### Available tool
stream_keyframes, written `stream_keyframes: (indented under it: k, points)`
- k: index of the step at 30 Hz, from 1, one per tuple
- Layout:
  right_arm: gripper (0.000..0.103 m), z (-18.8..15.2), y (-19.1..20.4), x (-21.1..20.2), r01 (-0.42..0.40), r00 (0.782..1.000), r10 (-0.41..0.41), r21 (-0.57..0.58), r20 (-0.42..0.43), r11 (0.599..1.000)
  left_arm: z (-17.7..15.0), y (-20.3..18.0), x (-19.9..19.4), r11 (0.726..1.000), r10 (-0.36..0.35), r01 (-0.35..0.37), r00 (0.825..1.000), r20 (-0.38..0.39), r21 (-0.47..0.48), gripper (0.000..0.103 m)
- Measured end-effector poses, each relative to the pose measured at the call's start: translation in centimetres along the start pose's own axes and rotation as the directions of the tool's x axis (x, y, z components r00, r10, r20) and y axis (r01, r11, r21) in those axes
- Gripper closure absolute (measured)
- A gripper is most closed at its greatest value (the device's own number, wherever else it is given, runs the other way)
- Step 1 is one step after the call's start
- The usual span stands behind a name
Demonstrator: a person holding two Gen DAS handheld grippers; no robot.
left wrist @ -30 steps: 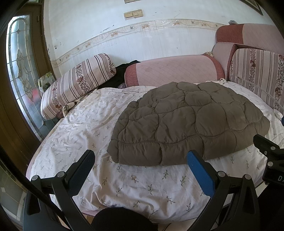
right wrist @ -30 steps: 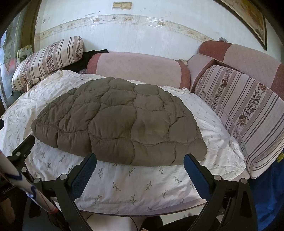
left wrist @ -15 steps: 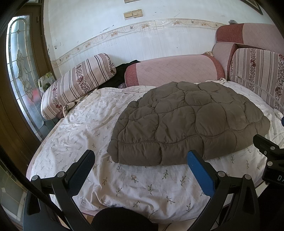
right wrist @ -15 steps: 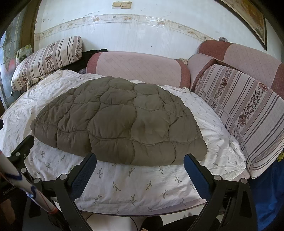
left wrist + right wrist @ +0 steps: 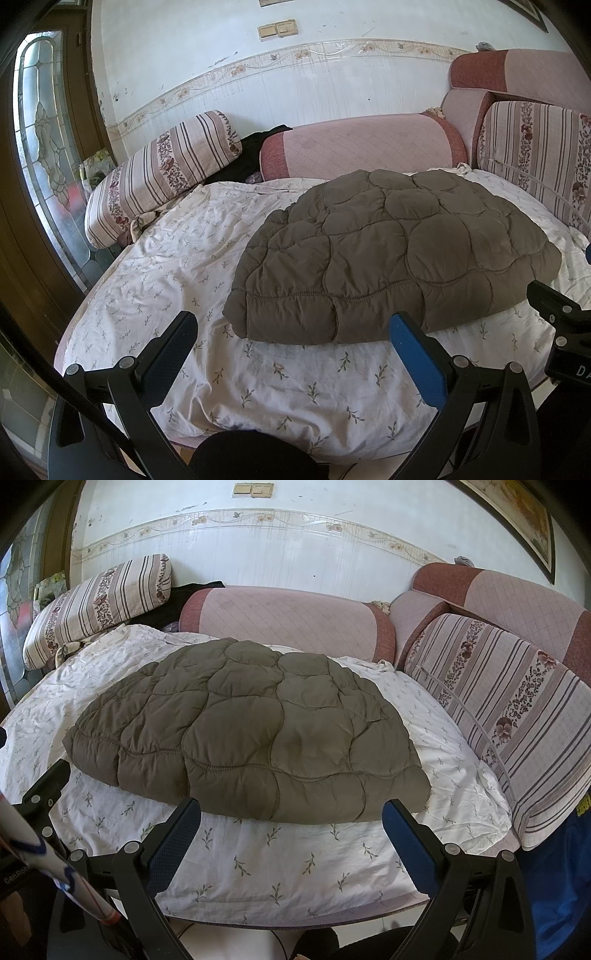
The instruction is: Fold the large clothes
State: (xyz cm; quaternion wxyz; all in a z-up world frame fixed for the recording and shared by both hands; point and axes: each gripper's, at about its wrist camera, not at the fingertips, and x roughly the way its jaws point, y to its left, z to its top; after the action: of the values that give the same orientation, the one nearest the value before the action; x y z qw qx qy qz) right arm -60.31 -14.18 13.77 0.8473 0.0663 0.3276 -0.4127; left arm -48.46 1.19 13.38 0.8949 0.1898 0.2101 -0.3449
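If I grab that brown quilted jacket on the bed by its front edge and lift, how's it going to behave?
The brown quilted jacket looks thick and puffy, so it is probably light for its bulk. It will likely sag and drape from a single grip rather than hold its shape. Its smooth shell may slide easily over the floral sheet when pushed. Both grippers are open and clear of it.

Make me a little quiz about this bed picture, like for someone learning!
1. True or false: the left tongs are gripping the brown coat.
2. What does the coat lie on? A) the floor B) the flowered sheet C) the striped cushion
3. Fill in: both the left and right tongs are ____, holding nothing.

Key: 1 false; 2 B; 3 open.
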Motion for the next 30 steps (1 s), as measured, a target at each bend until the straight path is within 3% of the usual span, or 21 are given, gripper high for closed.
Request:
stream_keyframes:
  k: [9,23,30]
  points:
    - [0.003,0.1,-0.2,-0.4,0.003,1.000,-0.003,0.000,0.008,1.000,-0.2,0.3,-0.9,1.000,0.005,-0.005,1.000,0.018,-0.008,0.000]
    - [0.003,1.7,0.4,-4.7,0.009,0.996,-0.008,-0.008,0.092,1.000,1.5,2.8,-5.3,0.999,0.021,-0.016,0.994,0.106,-0.046,0.000]
    - [0.002,2.6,0.2,-4.8,-0.026,0.994,0.026,-0.004,0.106,1.000,2.5,4.4,-4.5,0.993,-0.040,0.050,0.995,0.092,-0.111,0.000]
